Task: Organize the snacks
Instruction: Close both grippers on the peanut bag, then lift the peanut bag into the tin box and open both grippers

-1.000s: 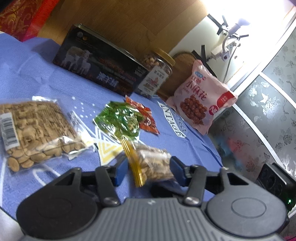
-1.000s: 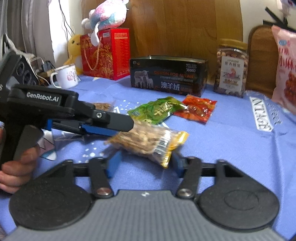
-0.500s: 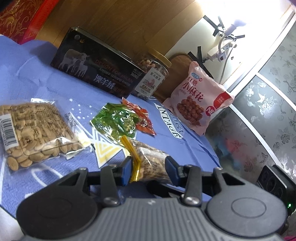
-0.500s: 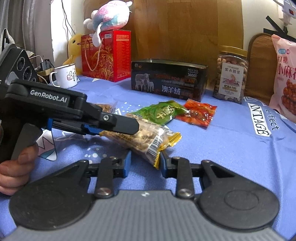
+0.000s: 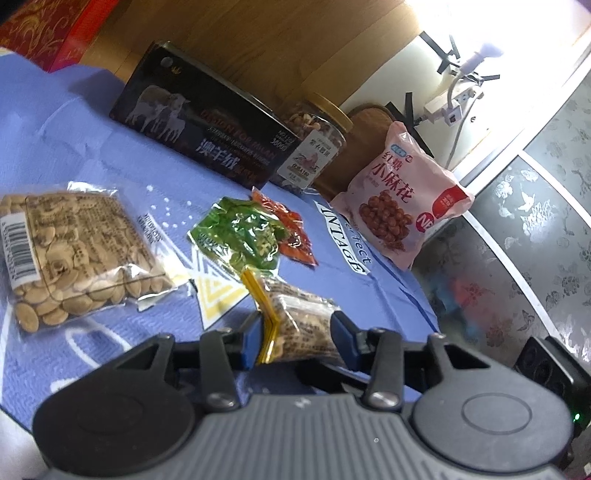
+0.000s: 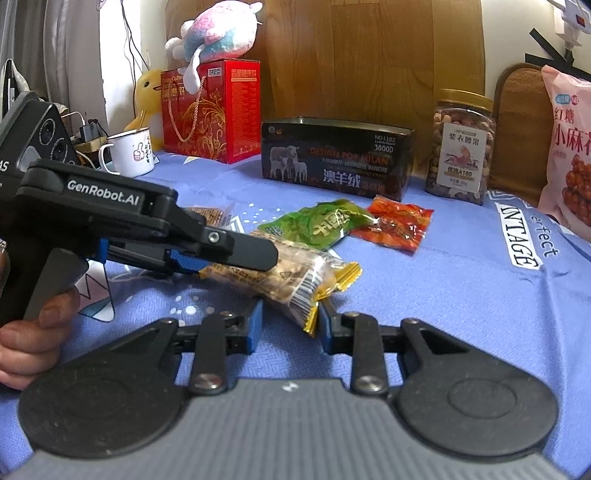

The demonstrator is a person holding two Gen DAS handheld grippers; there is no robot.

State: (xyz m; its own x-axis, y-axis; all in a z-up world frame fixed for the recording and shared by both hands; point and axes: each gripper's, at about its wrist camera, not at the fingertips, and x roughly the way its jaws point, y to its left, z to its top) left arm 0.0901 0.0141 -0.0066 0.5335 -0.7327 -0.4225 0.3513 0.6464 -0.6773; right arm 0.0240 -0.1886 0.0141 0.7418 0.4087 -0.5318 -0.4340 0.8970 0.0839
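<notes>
Left tongs point(image 5: 295, 318): clenched on the gold-edged snack packet point(image 6: 295, 277), with a blue pad pressing on each side of the wrapper. They hold it tilted, seemingly clear of the cloth; the right wrist view shows their black upper finger lying over it.
Right tongs point(image 6: 290, 314): not gripping. Their jaws have just been closing and now stand either side of the packet's low, barcoded end. A strip of cloth shows between one pad and the wrapper, and the other pad is at the gold seam.
Hand point(image 6: 29, 332): wrapped on the left tongs' handle, at the left of the right wrist view.
Green packet point(image 6: 321, 225): flat on the cloth just beyond the tips of both tongs, near the held packet.
Red packet point(image 6: 395, 225): touching the green one on its far right side.
Seed bag point(image 5: 70, 254): clear, barcoded, lying ahead and to the left of the left tongs.
Dark tin box point(image 6: 332, 158): well beyond both tongs, printed with sheep.
Nut jar point(image 6: 460, 147): upright, just right of the box.
Pink bag point(image 5: 402, 199): propped up, far right of both tongs.
Red gift box point(image 6: 210, 110): far left of the right tongs, with a plush toy point(image 6: 218, 33) on top.
Mug point(image 6: 129, 151): white, in front of the gift box.
Blue cloth point(image 6: 443, 295): covers the surface under everything.
</notes>
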